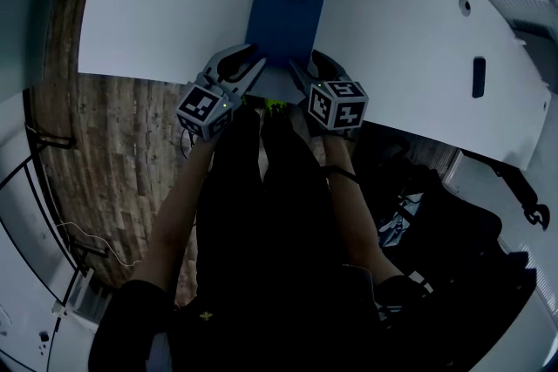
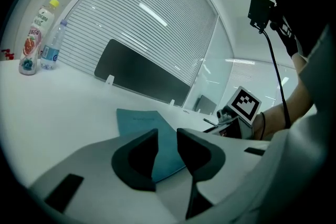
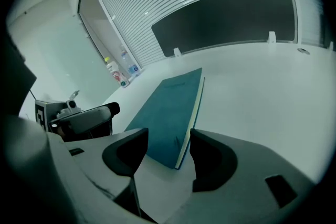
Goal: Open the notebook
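- Grey left gripper [image 2: 167, 152] sat at the near edge of the blue notebook [image 1: 288, 9], jaws a little apart, gripping nothing.
- Notebook lay shut and flat on the white table [image 1: 392, 30].
- Right gripper [image 3: 168, 152] had its jaws wide, the notebook's near corner between them, pads not pressing it.

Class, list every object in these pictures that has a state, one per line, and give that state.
Blue rectangular notebook: closed, flat on the white table.
Yellow-capped plastic bottle: upright, capped.
Clear blue-labelled water bottle: upright, capped.
Left gripper: open, gripping nothing.
Right gripper: open, gripping nothing.
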